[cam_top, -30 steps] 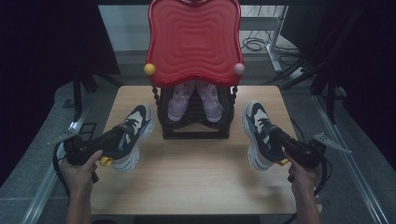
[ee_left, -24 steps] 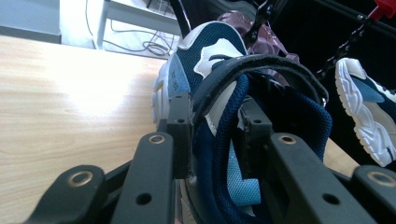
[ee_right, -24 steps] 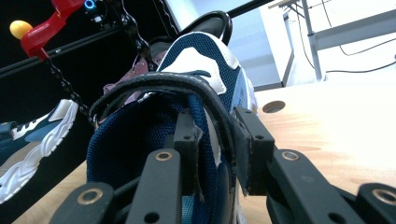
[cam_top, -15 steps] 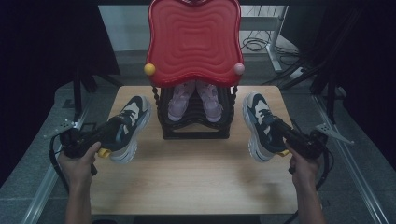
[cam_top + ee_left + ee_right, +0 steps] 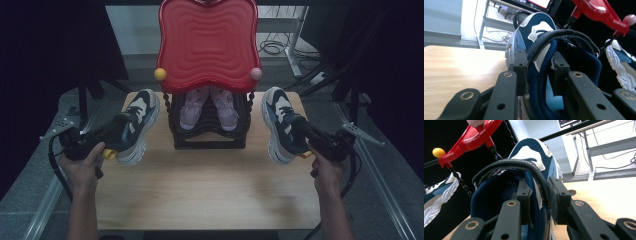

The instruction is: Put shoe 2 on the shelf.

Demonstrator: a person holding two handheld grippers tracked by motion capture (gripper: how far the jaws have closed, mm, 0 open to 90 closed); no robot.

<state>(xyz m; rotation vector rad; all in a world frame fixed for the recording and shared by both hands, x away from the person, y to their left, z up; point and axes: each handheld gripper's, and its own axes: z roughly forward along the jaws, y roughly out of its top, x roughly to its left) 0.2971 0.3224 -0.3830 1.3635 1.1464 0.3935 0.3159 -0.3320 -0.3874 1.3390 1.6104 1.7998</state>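
- Left sneaker (image 5: 136, 124) held above the wooden table (image 5: 210, 190), left of the black rack (image 5: 207, 127); collar pinched by left gripper (image 5: 539, 71), jaws part closed.
- Right sneaker (image 5: 281, 122) raised right of rack, collar clamped in right gripper (image 5: 540, 195).
- Pink shoes (image 5: 207, 107) on rack beneath red tray (image 5: 207, 45).

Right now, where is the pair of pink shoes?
In the high view the pink shoes sit side by side inside the black rack at the table's far middle, under the red tray, between the two held sneakers.
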